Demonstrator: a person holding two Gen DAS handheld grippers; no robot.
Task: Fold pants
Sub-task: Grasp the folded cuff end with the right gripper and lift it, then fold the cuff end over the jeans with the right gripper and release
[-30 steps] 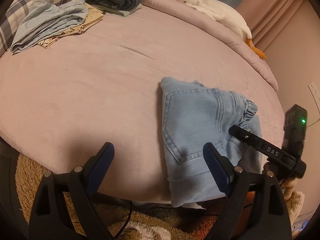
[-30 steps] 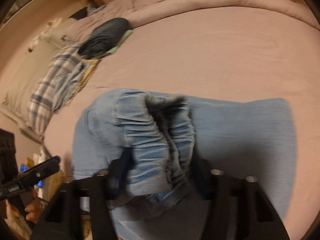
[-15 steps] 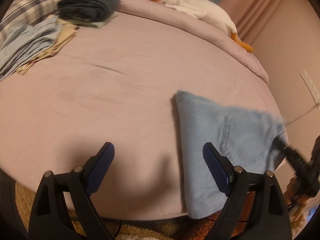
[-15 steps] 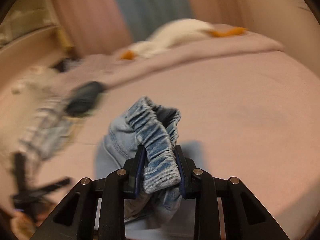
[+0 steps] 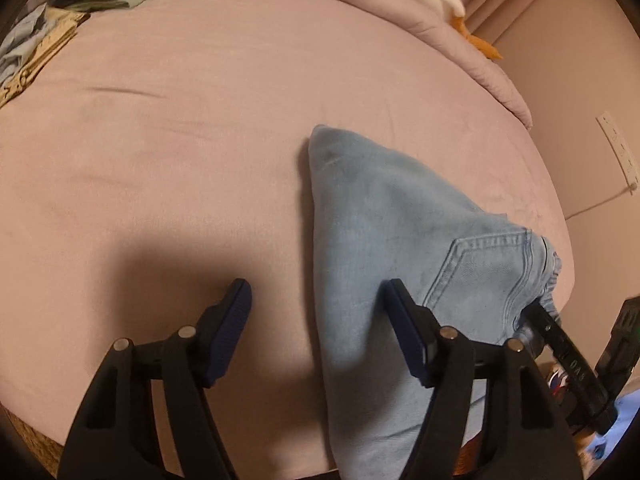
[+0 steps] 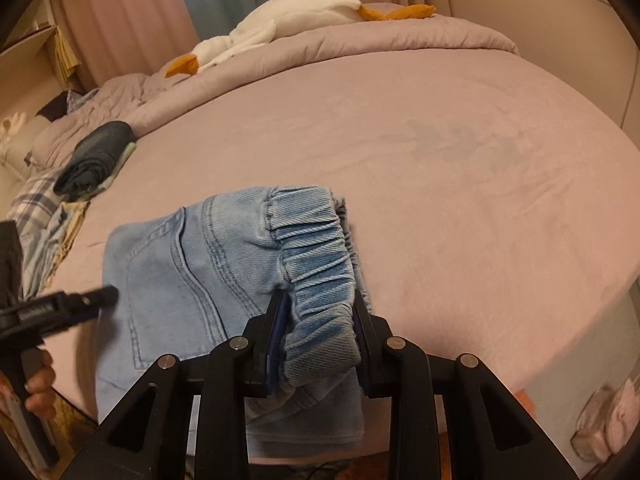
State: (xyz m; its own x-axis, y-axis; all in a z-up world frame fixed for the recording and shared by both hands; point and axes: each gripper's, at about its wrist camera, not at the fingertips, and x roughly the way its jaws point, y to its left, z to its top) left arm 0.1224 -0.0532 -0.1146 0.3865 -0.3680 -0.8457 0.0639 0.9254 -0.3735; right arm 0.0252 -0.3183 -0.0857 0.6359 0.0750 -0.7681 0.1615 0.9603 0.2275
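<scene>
The right gripper (image 6: 320, 312) pinches the jeans' (image 6: 192, 276) waistband; the left gripper (image 5: 316, 312), at 9 o'clock, is spread and empty.

Warm, dim indoor light, a pinkish-orange cast over the bed (image 5: 200, 120). Both views bend hard at the rim, black vignette in the corners. A heavy, soft-edged shadow sits near the bed's front edge under the left gripper (image 5: 316, 308) in its own view. From the right wrist, that gripper (image 6: 60, 308) smears with motion blur. Denim ribbing on the pants (image 6: 316, 248) reads sharp; the far wall goes soft. No glare.
</scene>
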